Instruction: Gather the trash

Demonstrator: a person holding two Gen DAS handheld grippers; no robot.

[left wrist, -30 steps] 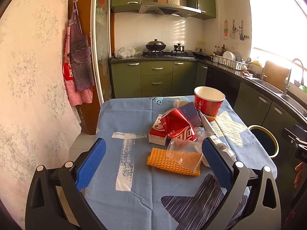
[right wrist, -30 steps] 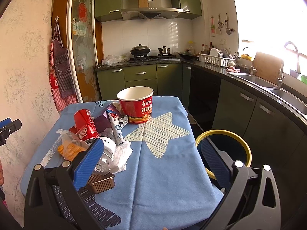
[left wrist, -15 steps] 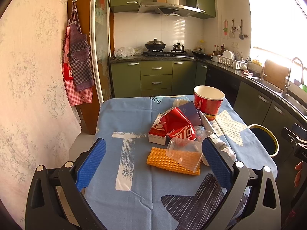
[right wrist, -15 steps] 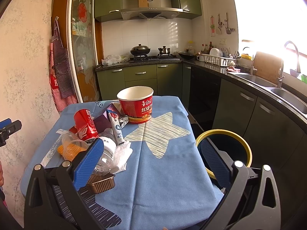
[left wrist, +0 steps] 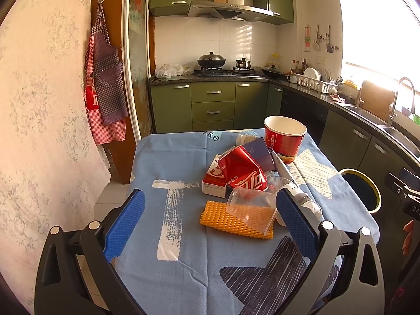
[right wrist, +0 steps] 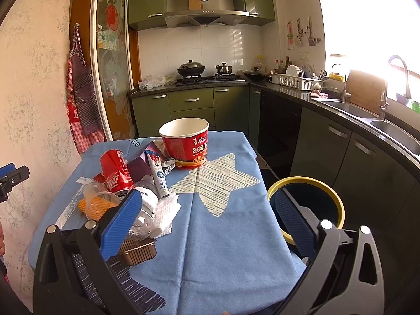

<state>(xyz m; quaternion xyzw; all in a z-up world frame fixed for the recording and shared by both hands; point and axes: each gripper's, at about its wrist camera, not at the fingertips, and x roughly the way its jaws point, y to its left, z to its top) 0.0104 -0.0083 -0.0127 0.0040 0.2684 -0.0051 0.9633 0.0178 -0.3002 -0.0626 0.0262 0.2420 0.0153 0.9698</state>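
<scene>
Trash is heaped on a blue-clothed table point(left wrist: 183, 162): a crushed red can point(left wrist: 241, 169) point(right wrist: 115, 169), a red-and-white carton point(left wrist: 214, 181), a clear plastic cup point(left wrist: 252, 210) lying on orange foam netting point(left wrist: 231, 221), a red noodle bowl point(left wrist: 284, 137) point(right wrist: 185, 143), a white tube point(right wrist: 157, 173), a clear bottle point(right wrist: 144, 210), tissue point(right wrist: 166, 211) and a brown foil tray point(right wrist: 136, 249). My left gripper point(left wrist: 210, 223) hovers open above the table's near edge, short of the netting. My right gripper point(right wrist: 207, 225) stands open over the near right side, holding nothing.
A black bin with a yellow rim point(right wrist: 305, 204) point(left wrist: 361, 190) stands on the floor just right of the table. Green cabinets, a counter with sink point(right wrist: 393, 131) and dish rack run along the right. Aprons point(left wrist: 105, 89) hang on the left wall.
</scene>
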